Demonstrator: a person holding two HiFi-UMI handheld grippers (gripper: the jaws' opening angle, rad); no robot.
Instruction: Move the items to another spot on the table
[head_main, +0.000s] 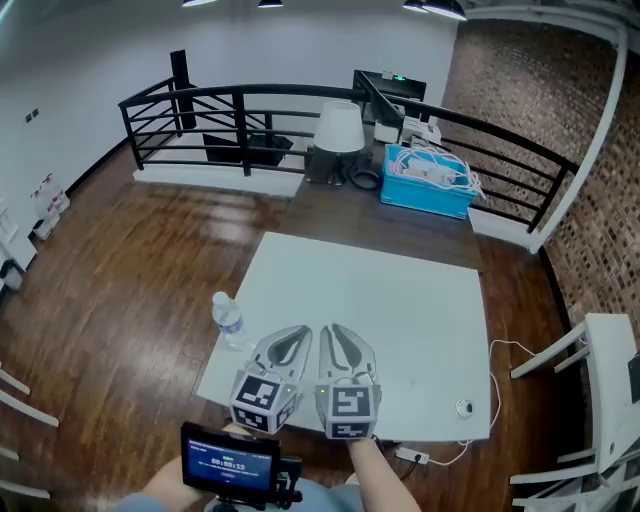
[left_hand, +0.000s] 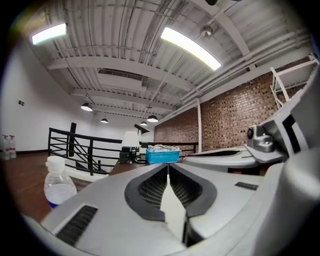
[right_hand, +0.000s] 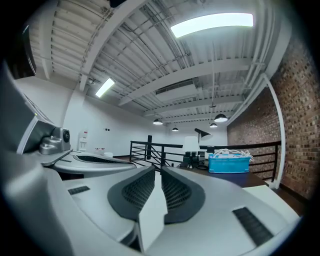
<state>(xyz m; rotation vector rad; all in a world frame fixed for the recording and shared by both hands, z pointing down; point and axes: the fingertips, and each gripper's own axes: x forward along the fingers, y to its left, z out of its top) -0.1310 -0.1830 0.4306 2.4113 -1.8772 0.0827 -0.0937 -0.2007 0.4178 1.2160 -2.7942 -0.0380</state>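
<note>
The grey left gripper and grey right gripper held jaws together (nothing between) above the white square table, near a clear plastic bottle.

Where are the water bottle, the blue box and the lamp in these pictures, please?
water bottle (head_main: 231, 325): head view, on its clear body.
blue box (head_main: 425, 190): head view, on its near side wall.
lamp (head_main: 339, 128): head view, on its white shade.

Forward of your fingers the white square tabletop lies open; a clear plastic water bottle stands just left of them.
</note>
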